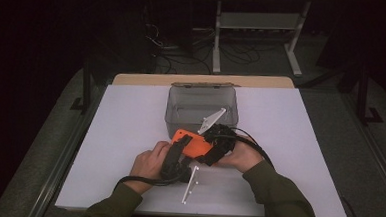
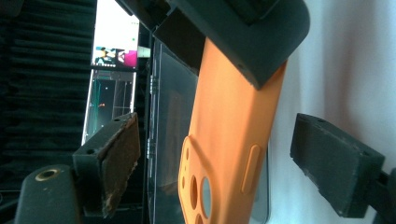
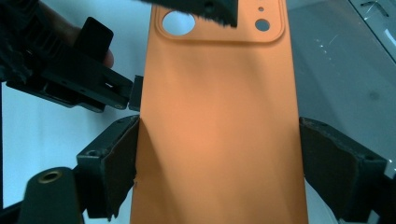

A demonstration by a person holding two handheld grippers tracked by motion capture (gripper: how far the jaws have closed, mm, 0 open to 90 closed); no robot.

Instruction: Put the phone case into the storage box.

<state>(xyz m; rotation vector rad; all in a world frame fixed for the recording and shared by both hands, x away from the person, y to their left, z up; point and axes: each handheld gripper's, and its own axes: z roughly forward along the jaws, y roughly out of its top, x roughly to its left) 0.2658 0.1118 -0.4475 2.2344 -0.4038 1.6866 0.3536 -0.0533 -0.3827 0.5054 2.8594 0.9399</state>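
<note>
Case: smooth orange plastic phone case point(image 3: 219, 121) with camera cut-outs, no readable writing, above white worktop point(image 1: 129, 135), before clear plastic bin point(image 1: 201, 106).
Right gripper point(image 3: 219, 154): fingers clamp case edges.
Left gripper point(image 2: 215, 158): fingers apart astride case, not pressing.

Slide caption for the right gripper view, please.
Right gripper shut across an orange phone case, with the left gripper at its camera end.
</note>
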